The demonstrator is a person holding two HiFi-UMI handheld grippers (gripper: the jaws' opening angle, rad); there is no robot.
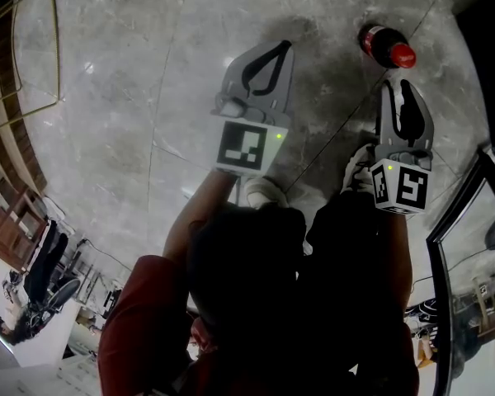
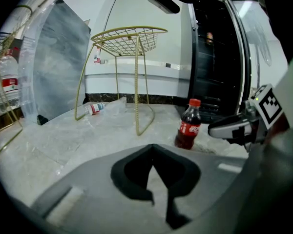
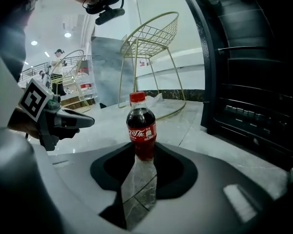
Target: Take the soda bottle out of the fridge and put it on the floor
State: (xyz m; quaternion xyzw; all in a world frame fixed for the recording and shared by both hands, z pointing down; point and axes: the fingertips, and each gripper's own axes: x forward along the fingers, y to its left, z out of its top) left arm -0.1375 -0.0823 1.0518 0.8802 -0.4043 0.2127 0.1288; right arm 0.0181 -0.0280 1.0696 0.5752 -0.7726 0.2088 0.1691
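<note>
Marble floor (image 1: 148,97), upright cola-filled soda bottle (image 1: 385,46)

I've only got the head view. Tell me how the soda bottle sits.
Observer: In the left gripper view the soda bottle stands upright on the floor, red cap on top.
Operator: Report the right jaws.
Observer: In the right gripper view, the right gripper has its jaws apart with bare floor between them. The bottle is just past the tips and is not gripped.
Operator: Give me what's beyond the bottle.
Observer: A gold wire chair, with a small clear bottle lying on its side by the legs.
</note>
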